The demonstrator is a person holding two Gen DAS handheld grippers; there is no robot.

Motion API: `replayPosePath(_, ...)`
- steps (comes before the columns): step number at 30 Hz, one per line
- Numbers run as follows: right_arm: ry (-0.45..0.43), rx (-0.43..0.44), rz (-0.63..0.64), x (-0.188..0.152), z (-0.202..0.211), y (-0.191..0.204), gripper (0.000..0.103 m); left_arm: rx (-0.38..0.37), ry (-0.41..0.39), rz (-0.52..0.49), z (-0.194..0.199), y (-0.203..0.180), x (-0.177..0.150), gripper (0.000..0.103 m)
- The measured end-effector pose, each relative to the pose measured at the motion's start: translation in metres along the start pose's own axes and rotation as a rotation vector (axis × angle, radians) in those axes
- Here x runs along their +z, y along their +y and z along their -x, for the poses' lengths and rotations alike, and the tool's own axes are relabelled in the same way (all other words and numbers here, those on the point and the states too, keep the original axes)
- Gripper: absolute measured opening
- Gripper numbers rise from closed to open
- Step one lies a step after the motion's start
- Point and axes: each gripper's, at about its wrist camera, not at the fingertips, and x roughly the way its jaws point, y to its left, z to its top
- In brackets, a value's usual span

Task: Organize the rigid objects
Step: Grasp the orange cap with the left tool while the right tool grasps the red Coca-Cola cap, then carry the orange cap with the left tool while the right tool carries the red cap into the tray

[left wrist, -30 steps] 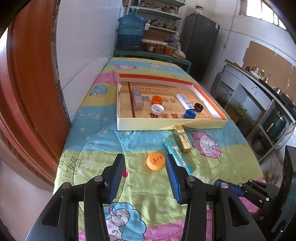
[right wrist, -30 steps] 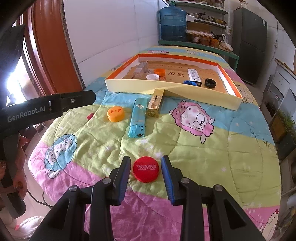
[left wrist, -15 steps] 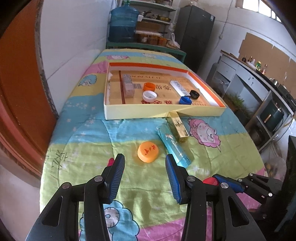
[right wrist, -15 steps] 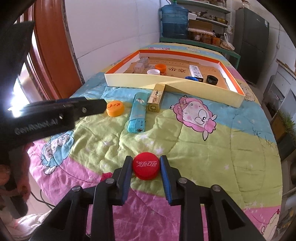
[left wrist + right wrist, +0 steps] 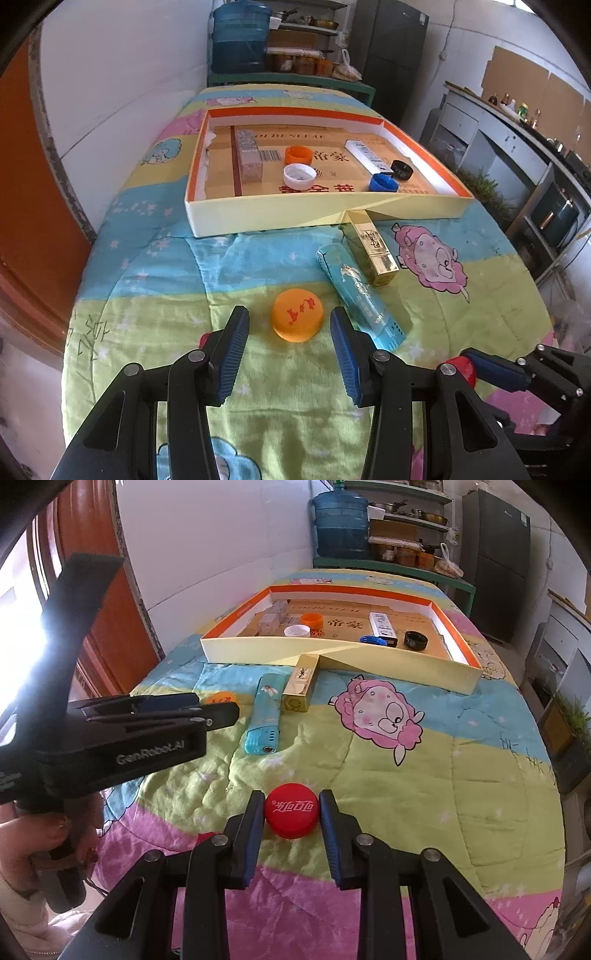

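An orange cap (image 5: 297, 314) lies on the quilt between the jaws of my open left gripper (image 5: 289, 328), which stands just short of it without touching. My right gripper (image 5: 291, 814) is shut on a red cola cap (image 5: 291, 814), both pads against its sides; it also shows in the left wrist view (image 5: 466, 369). A teal box (image 5: 358, 293) and a gold box (image 5: 373, 251) lie side by side in front of the shallow cardboard tray (image 5: 266, 219). The tray holds a silver box, a white box and orange, white, blue and black caps.
The quilt-covered table (image 5: 424, 775) has a wall and a wooden door on the left. Shelves with a blue water jug (image 5: 239, 37) and a dark fridge stand behind it. A counter runs along the right.
My left gripper has moved forward until the orange cap sits between its open jaws. My right gripper has closed on the red cap.
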Motion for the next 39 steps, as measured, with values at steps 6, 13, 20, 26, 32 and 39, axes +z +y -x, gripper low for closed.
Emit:
replayPosePath(6,0.001,0.005,-0.009,0.001,-0.001,-0.004,0.030,0.041,-0.019,-0.031,-0.005,-0.006,0.000,0.045)
replayPosePath(13,0.004,0.009,-0.016,0.001,-0.004,-0.005,0.030,0.064,-0.024,-0.038,-0.005,-0.005,0.000,0.031)
replayPosePath(20,0.003,0.007,-0.019,0.003,-0.005,-0.006,0.030,0.053,-0.028,-0.028,-0.002,-0.002,0.001,0.031)
replayPosePath(26,-0.007,0.003,-0.018,0.010,-0.003,-0.006,0.030,0.044,-0.047,-0.023,0.009,-0.002,0.003,0.031)
replayPosePath(32,-0.019,0.003,-0.011,0.018,-0.002,-0.005,0.030,0.039,-0.073,-0.014,0.022,-0.002,0.011,0.031)
replayPosePath(39,-0.038,0.001,-0.001,0.032,-0.001,-0.005,0.030,0.034,-0.093,-0.007,0.031,0.000,0.022,0.031)
